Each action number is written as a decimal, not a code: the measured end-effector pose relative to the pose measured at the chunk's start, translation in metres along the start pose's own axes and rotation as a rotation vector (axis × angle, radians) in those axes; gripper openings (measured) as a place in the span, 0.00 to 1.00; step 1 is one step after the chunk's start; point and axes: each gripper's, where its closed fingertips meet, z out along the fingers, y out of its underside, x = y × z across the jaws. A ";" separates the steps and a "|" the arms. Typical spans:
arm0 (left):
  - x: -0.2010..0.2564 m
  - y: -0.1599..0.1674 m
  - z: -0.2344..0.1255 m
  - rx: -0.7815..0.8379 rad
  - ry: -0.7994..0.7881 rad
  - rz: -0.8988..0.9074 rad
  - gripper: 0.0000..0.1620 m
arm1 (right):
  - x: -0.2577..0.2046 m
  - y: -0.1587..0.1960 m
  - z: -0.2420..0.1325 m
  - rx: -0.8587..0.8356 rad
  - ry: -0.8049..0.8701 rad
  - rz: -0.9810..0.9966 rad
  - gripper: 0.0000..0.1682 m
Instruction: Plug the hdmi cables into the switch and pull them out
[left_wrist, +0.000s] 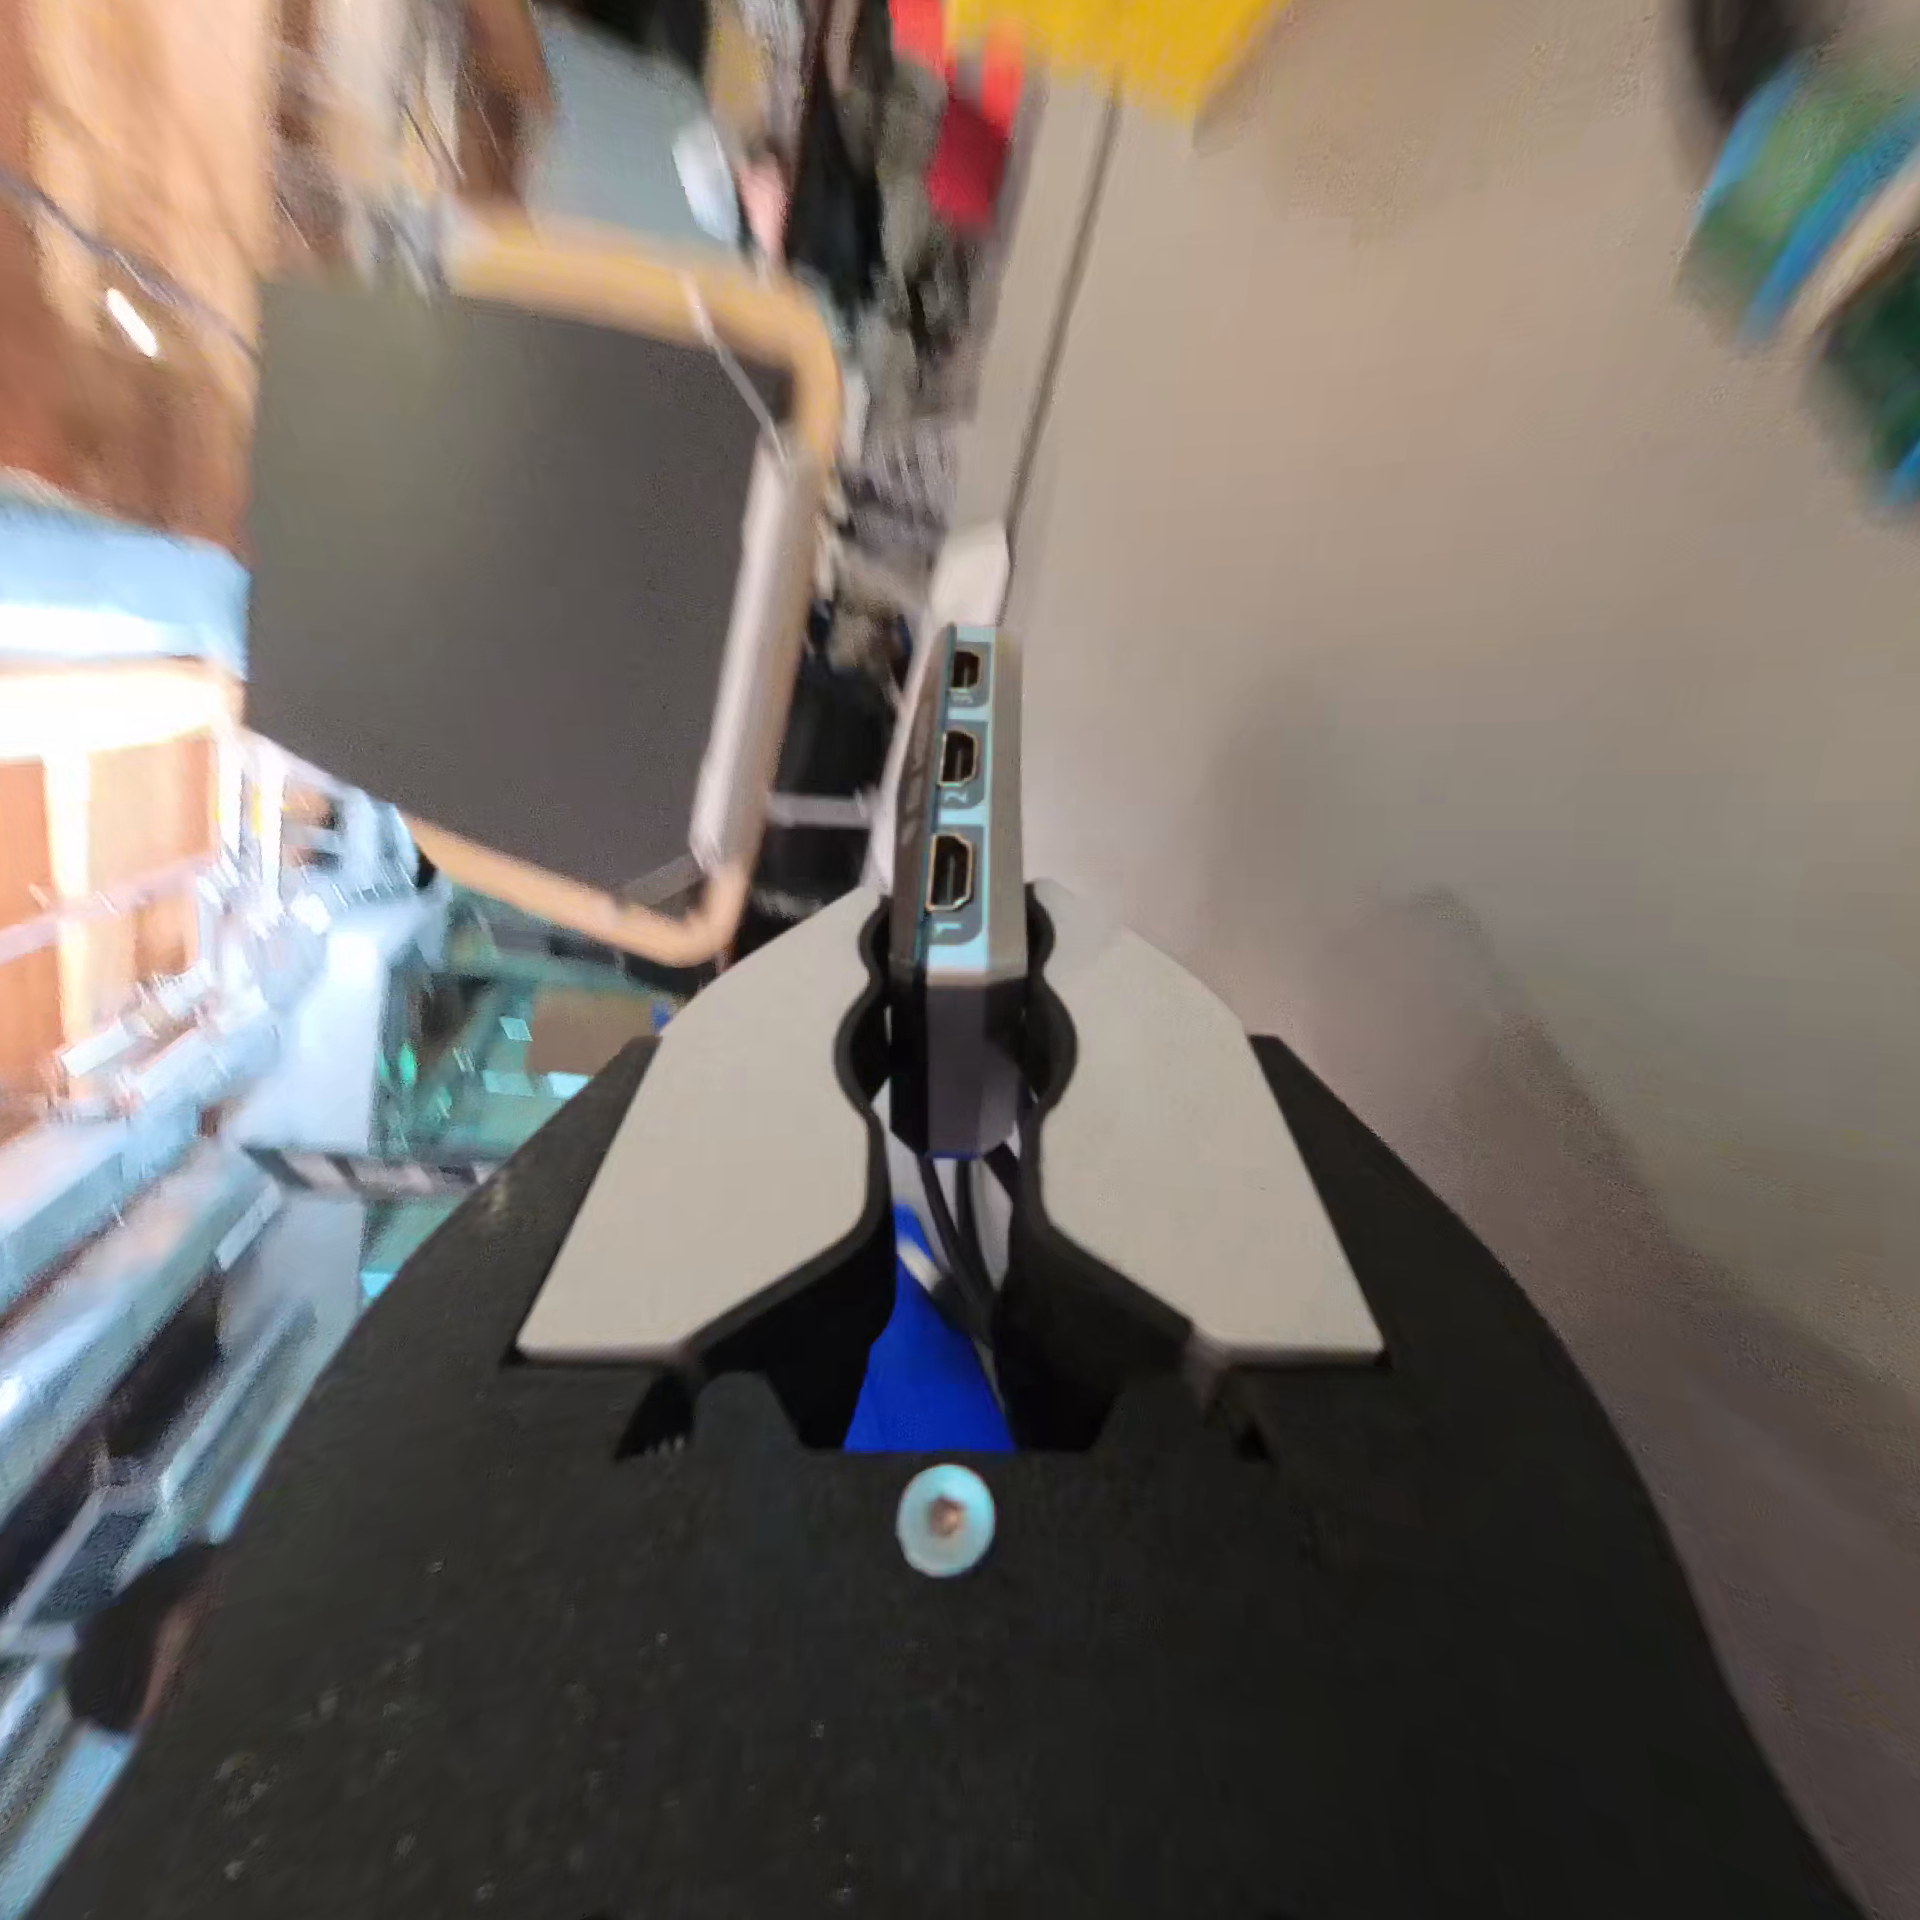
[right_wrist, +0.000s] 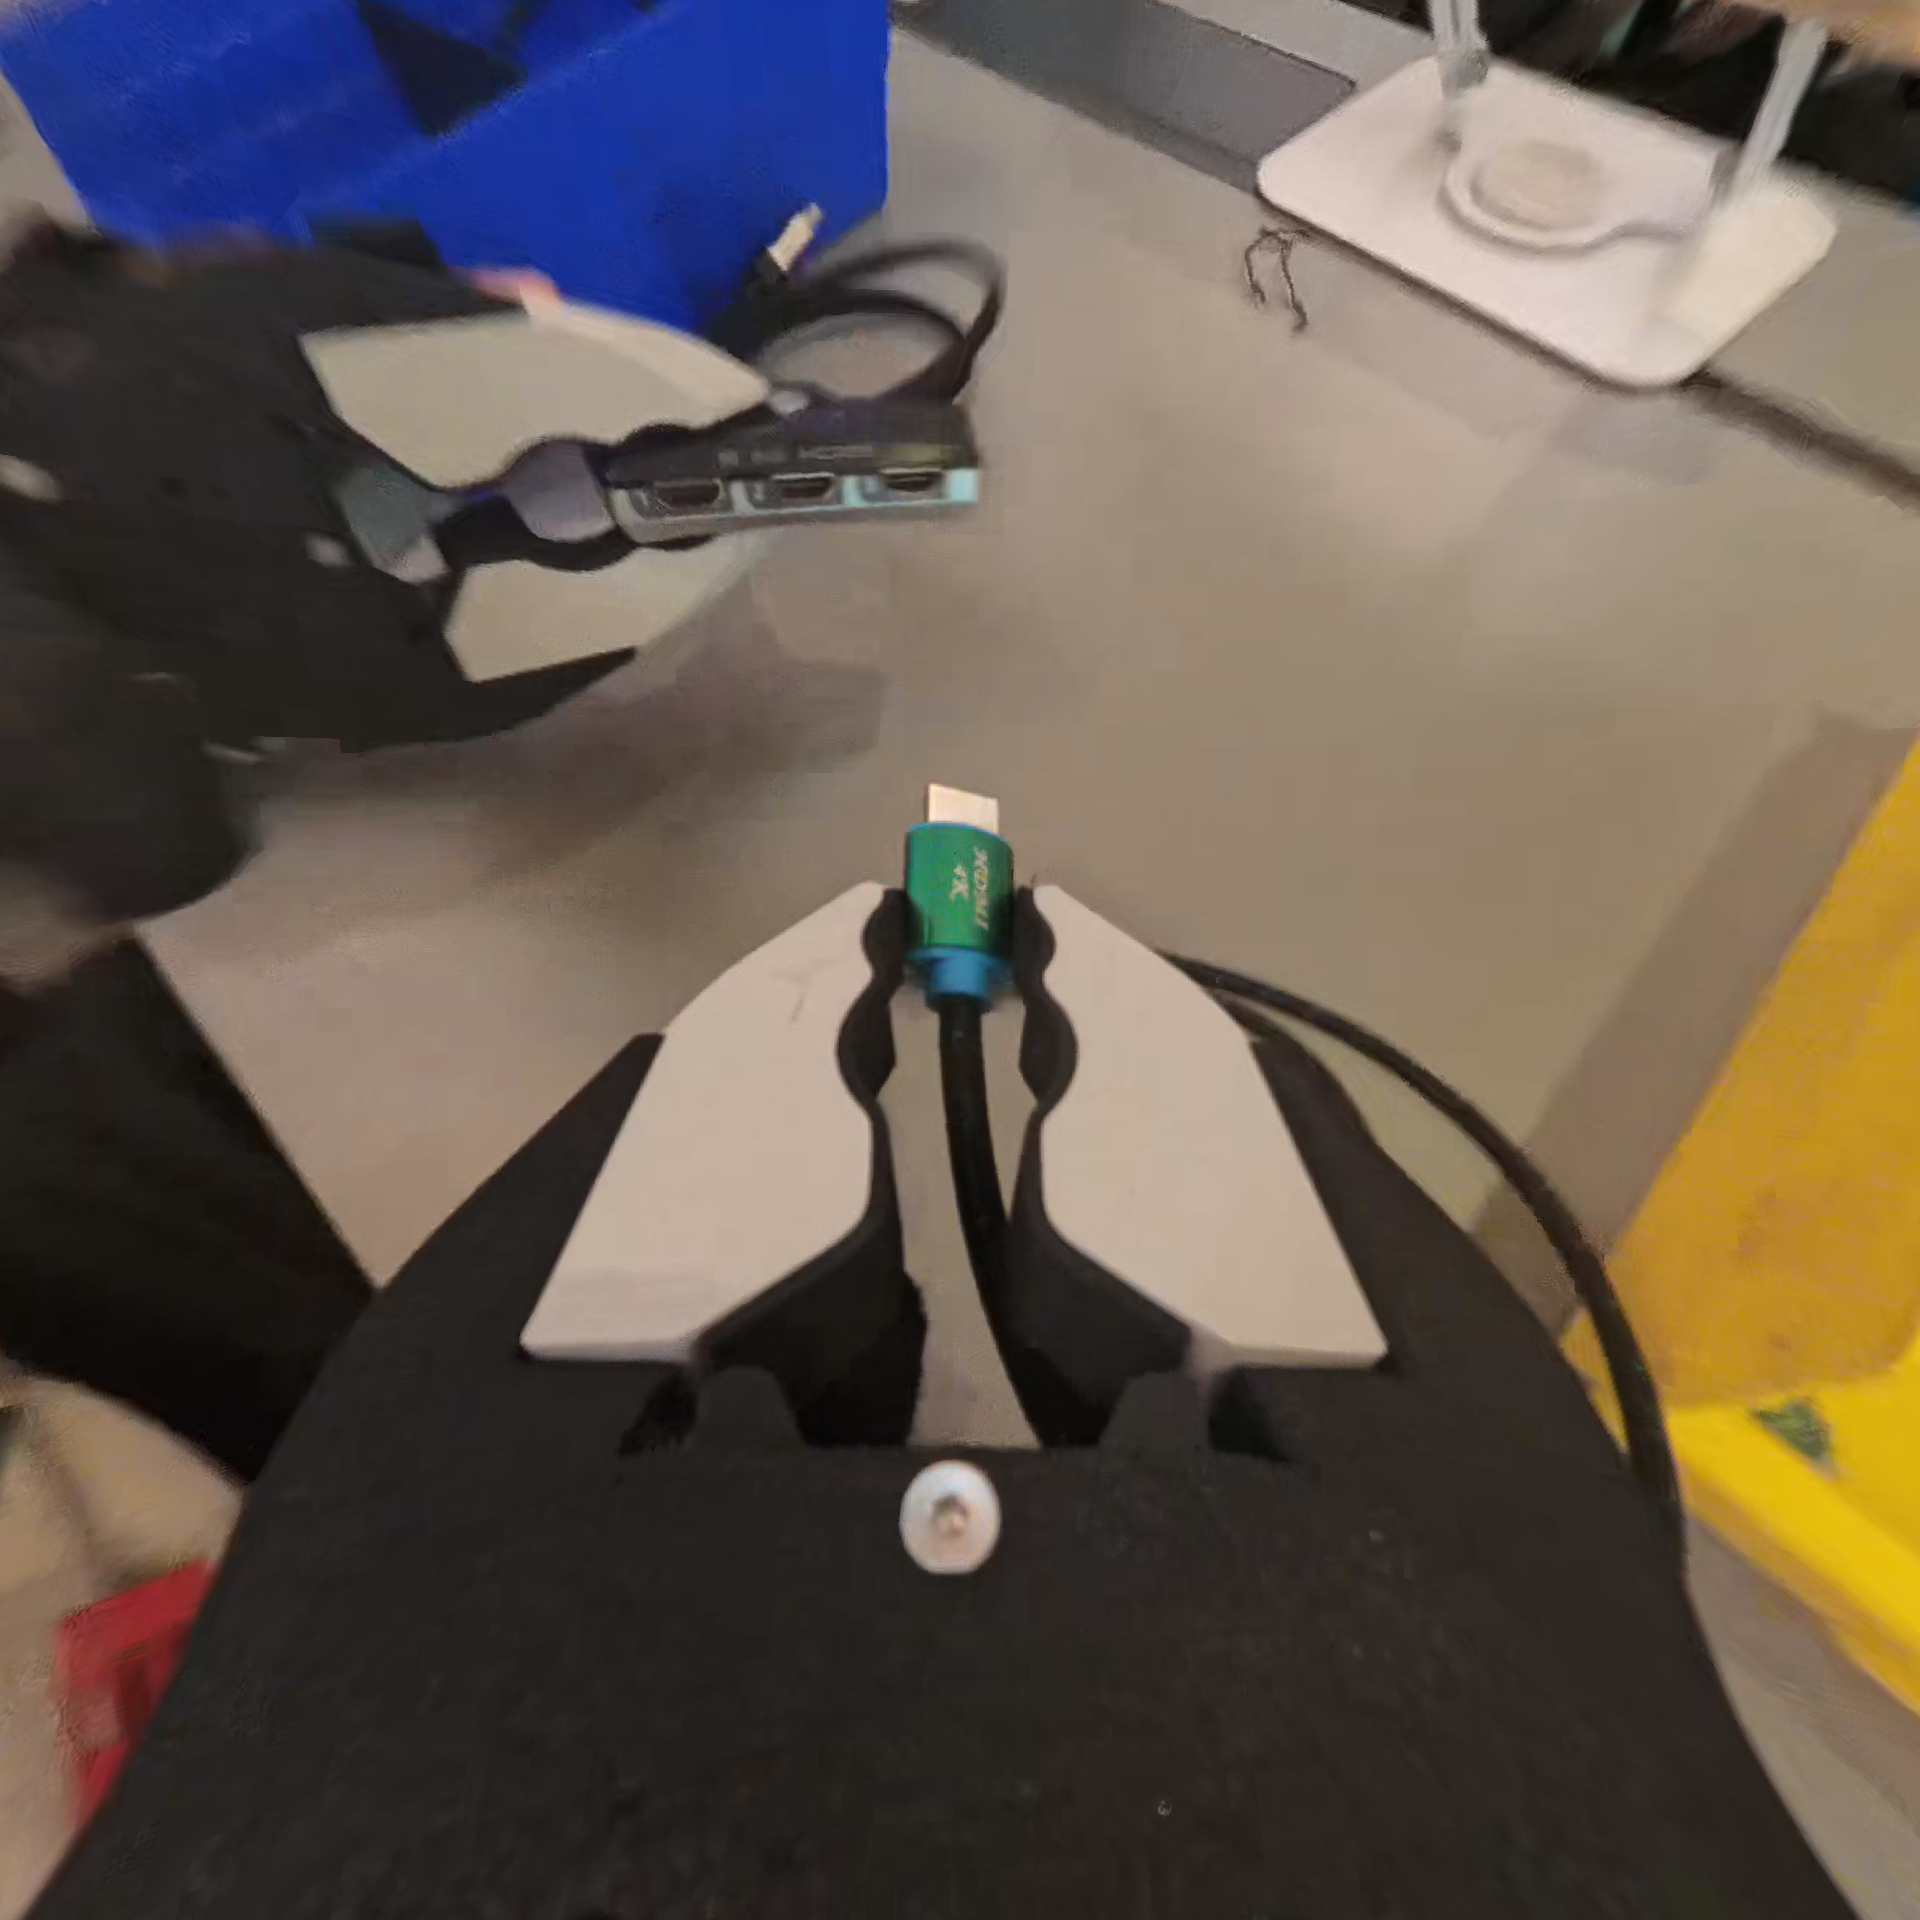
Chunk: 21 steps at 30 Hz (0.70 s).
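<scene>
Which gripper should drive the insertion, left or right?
Right. The right gripper is shut on the green HDMI plug, metal tip pointing forward, clear of the switch. The left gripper is clamped on the switch, its three ports showing empty, so it likely just braces.

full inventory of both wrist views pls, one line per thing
switch: 1, dark grey with three empty ports, off the table in the left gripper
HDMI plug: 1, green with blue collar and bare metal tip, in the right gripper, pointing toward the switch, apart from it
cable: 1, black, runs back from the plug and loops off right
coiled cable: 1, black, behind the switch
blue bin: 1, far left
white stand base: 1, far right
yellow bin: 1, right edge
table: 1, grey
left gripper: black with grey fingers, shut on the switch
right gripper: same build, shut on the plug
</scene>
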 end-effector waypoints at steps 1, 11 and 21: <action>0.003 -0.010 -0.001 0.017 -0.004 0.032 0.13 | -0.008 0.002 0.007 -0.033 0.021 -0.086 0.12; 0.002 0.004 -0.003 0.022 -0.009 0.022 0.13 | -0.046 0.045 0.044 -0.163 -0.185 -0.004 0.32; 0.022 -0.029 -0.025 0.278 0.257 -0.073 0.13 | -0.046 -0.016 0.013 0.137 -0.300 -0.399 0.34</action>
